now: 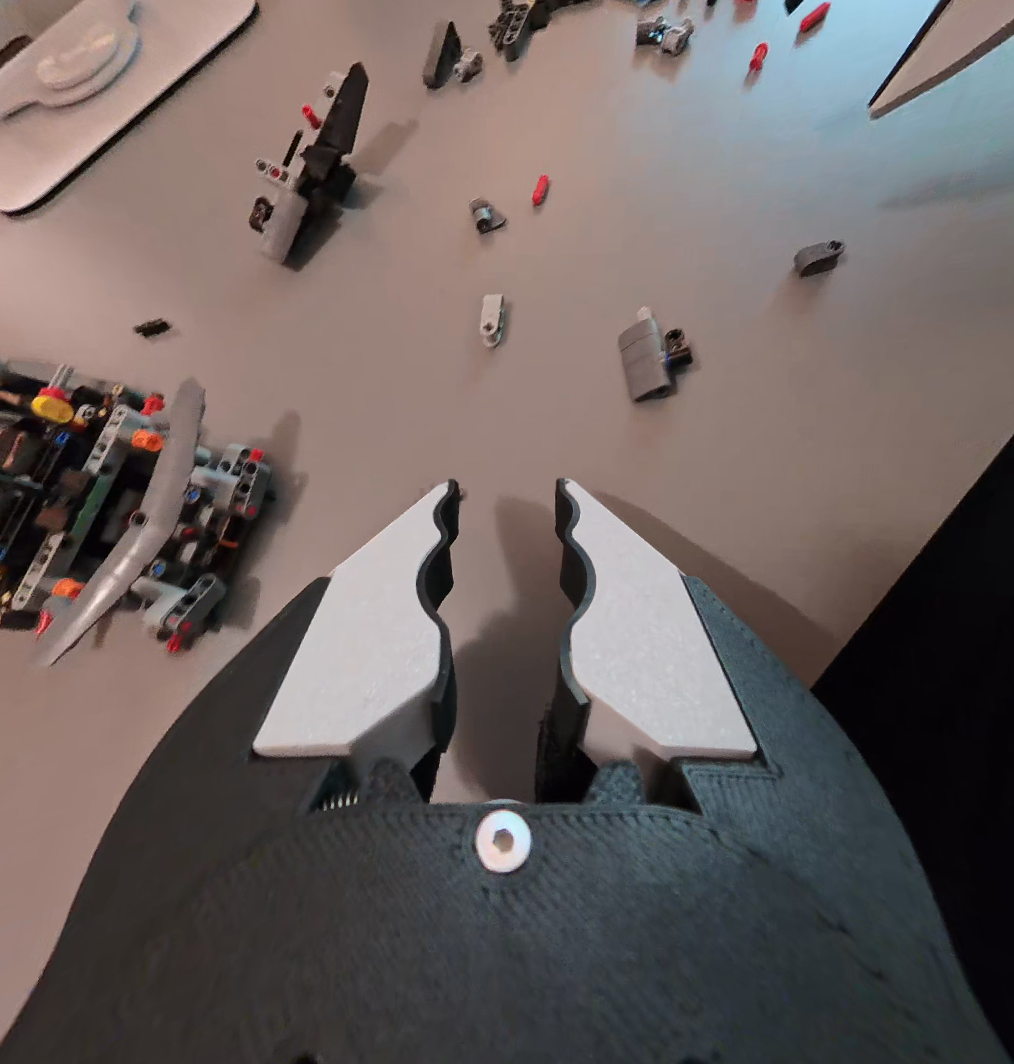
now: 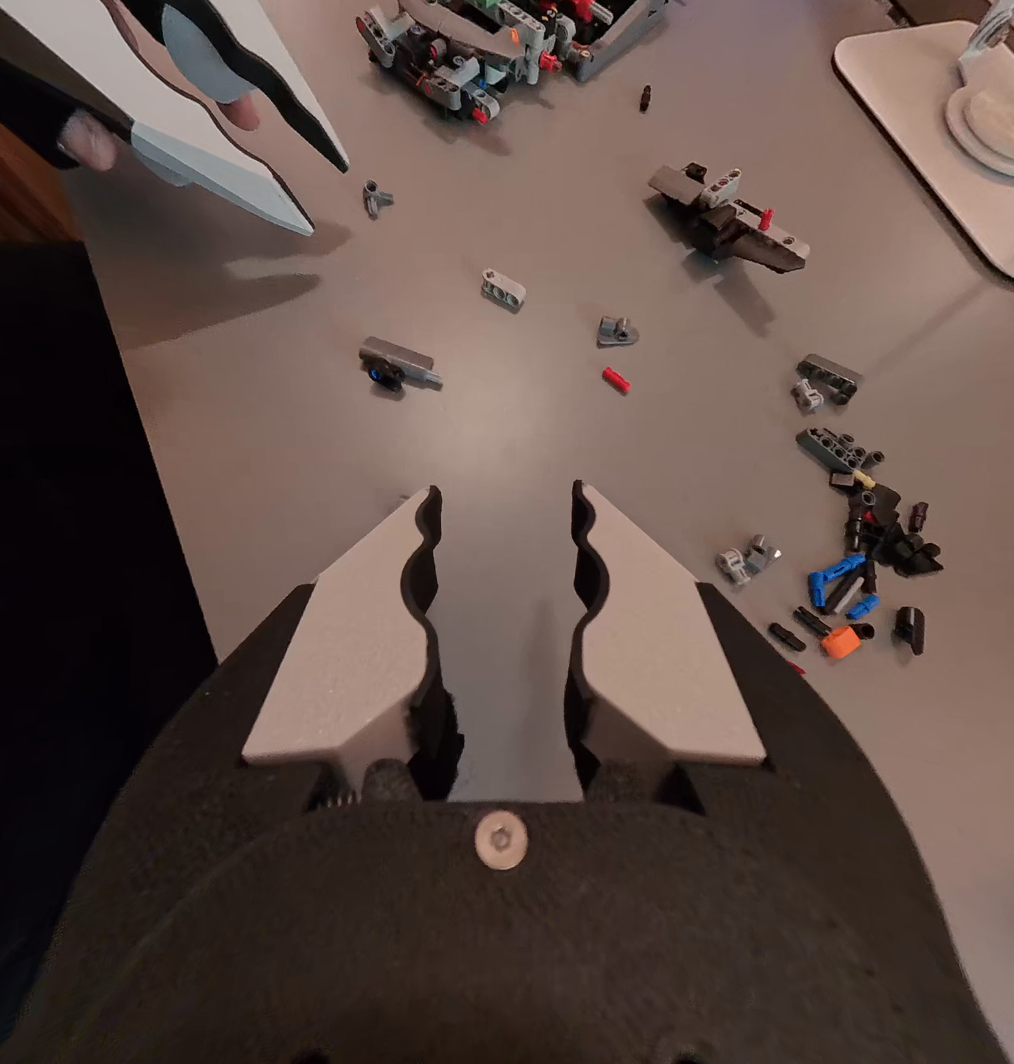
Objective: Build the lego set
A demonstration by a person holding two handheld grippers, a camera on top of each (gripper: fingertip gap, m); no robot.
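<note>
Hovering empty, both the left gripper (image 1: 507,489) and right gripper (image 2: 504,492) gape wide; the half-built Technic chassis (image 1: 113,506) sits at the table's far side, rigid, probably snag-prone — grip its grey beams.

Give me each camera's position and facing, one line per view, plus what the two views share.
Left wrist view: sits behind the left gripper, looking down its open fingers at the table; the big lego build lies to the left.
Right wrist view: sits behind the right gripper, also open and empty, facing the table; the left gripper and fingertips of a hand show upper left.
Shared: the build, the black and grey sub-assembly, the white pad.
</note>
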